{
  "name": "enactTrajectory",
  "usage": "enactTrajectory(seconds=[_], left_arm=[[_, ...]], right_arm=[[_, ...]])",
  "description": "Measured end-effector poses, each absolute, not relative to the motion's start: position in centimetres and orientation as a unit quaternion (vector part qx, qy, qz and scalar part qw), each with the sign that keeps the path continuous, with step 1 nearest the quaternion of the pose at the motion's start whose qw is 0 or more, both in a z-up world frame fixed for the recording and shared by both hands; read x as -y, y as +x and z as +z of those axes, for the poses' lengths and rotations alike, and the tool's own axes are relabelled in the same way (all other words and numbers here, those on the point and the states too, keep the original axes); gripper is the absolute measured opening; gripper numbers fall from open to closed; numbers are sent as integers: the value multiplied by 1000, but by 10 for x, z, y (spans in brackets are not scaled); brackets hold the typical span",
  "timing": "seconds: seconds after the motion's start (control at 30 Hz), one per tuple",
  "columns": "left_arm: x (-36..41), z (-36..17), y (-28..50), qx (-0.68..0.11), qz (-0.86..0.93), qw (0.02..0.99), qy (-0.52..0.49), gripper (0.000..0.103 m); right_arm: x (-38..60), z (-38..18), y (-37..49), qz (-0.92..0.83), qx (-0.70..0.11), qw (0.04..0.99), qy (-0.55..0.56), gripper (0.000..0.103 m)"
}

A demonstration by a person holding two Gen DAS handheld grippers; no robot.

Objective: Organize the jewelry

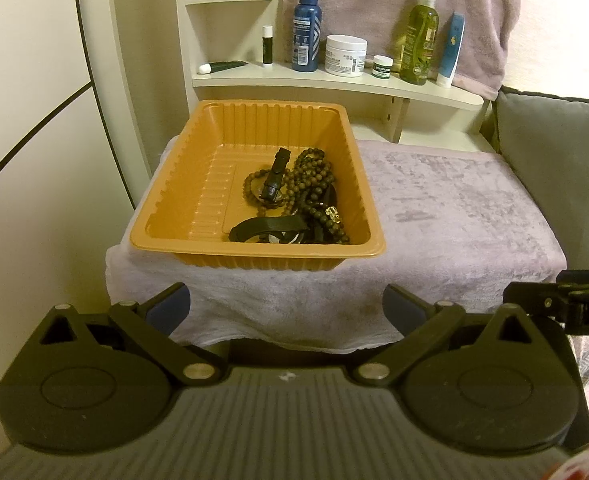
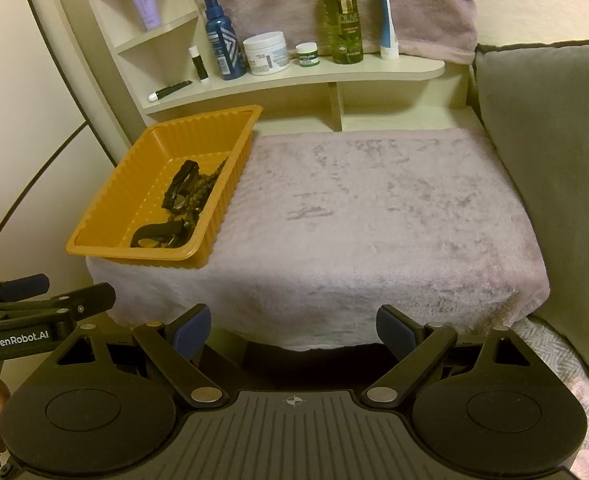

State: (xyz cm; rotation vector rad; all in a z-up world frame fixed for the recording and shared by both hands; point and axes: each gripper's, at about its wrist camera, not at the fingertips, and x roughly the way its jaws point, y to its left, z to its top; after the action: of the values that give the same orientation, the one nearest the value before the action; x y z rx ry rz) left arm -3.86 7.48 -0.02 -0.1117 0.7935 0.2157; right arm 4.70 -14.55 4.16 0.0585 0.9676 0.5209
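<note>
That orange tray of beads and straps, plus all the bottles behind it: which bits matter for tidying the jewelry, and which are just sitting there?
For the job:
- ribbed orange plastic tray
- brown wooden bead strands
- black watch straps

Just lying about:
- blue spray bottle
- white cream jar
- green olive spray bottle
- pale plush towel

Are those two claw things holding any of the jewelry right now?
No. Both the left gripper and right gripper are open and empty; the jewelry lies in the orange tray.
</note>
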Motion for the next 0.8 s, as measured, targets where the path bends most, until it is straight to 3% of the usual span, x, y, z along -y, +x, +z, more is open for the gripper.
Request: enactTrajectory(seconds=[0.8], left_arm=[[-74,0,-39,-385,105,915,-55,102]], right_arm=[[147,42,48,247,-459,853,28,89]])
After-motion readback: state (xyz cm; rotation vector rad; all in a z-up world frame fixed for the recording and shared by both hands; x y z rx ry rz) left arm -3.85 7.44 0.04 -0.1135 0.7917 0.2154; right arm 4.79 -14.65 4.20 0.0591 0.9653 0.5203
